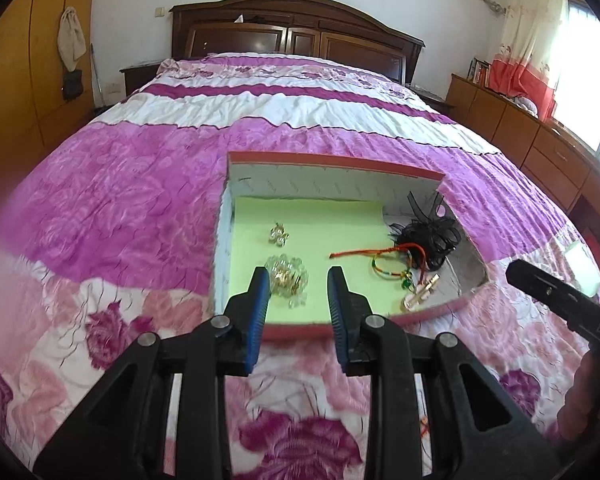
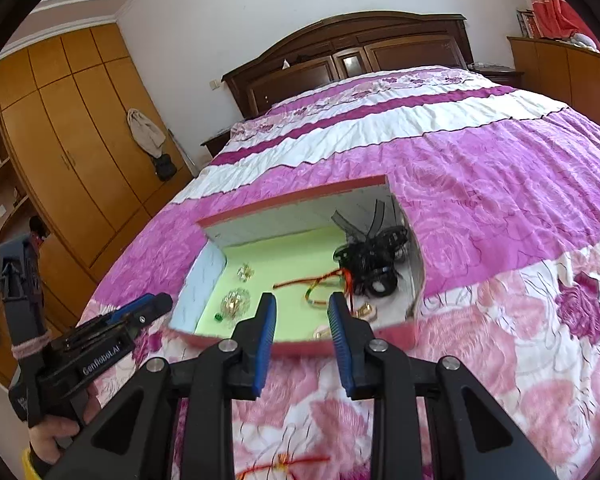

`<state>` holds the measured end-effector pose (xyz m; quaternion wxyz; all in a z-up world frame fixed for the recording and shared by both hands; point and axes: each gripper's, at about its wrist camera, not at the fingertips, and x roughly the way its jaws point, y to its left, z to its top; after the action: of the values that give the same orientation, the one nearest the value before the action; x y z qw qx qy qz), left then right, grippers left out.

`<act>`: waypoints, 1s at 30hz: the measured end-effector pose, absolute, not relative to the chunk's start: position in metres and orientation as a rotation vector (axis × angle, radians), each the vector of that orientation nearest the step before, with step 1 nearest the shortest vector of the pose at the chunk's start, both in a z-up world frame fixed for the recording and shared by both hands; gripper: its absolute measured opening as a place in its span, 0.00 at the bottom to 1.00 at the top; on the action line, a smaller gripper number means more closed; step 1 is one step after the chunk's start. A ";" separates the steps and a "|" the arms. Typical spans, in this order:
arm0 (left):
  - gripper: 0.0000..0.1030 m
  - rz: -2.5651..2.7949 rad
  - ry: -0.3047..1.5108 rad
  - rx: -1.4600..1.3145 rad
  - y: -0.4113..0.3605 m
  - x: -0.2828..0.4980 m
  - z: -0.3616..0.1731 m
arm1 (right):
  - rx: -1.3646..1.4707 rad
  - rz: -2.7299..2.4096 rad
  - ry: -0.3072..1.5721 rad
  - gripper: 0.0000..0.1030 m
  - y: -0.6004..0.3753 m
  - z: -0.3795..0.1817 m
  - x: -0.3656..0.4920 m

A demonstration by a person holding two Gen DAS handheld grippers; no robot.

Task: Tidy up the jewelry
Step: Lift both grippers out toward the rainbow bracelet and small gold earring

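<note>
A shallow red-edged box (image 1: 332,168) is lying on the bed (image 1: 140,200), on a pink and purple floral bedspread. A pale green sheet (image 1: 308,220) is lining most of its floor.

Jewelry sitting in the box:
- small pearl-and-gold piece (image 1: 278,234) toward the left rear of the green sheet
- larger cluster of clear beads with gold parts (image 1: 287,280) nearer the front left, just beside the left tool's left finger in the left wrist view
- red cord (image 1: 364,251) trailing across the middle toward the right
- multicolored woven bangle (image 1: 390,268) right of centre, touching the cord ends
- black ribbon hair ornament (image 1: 430,236) filling the right rear corner
- pale gold clip (image 1: 420,296) at the front right, close to the box rim

In the right wrist view a small green bead (image 2: 217,317) is lying on the green sheet by the front left wall. A red-and-gold cord (image 2: 284,462) is lying on the bedspread outside the box, below the right tool.

Left tool (image 1: 298,280) is hovering over the front rim of the box, jaws parted wide, gripping nothing. Right tool (image 2: 302,308) is likewise hanging over the front rim, jaws spread, empty. Each tool is showing at the edge of the other's view, well apart.

Dark wooden headboard (image 1: 296,36) is standing at the far end of the bed; orange-brown wardrobe (image 2: 72,128) along the left wall.
</note>
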<state>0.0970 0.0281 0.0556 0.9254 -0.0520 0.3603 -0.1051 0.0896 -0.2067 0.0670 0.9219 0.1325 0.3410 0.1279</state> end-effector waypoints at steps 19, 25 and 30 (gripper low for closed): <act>0.24 -0.293 0.875 -0.073 0.023 0.035 0.036 | 0.196 0.284 0.871 0.29 -0.193 0.040 0.022; 0.25 -0.315 0.925 -0.055 0.017 0.024 0.021 | 0.186 0.307 0.945 0.29 -0.184 0.017 0.018; 0.25 -0.318 0.954 -0.051 0.018 0.018 0.012 | 0.151 0.309 1.007 0.29 -0.174 -0.003 0.019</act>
<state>0.0183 0.0184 0.0120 0.8759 -0.0242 0.4571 -0.1523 0.0189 -0.1736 -0.0029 0.8618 0.0721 0.4801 0.1471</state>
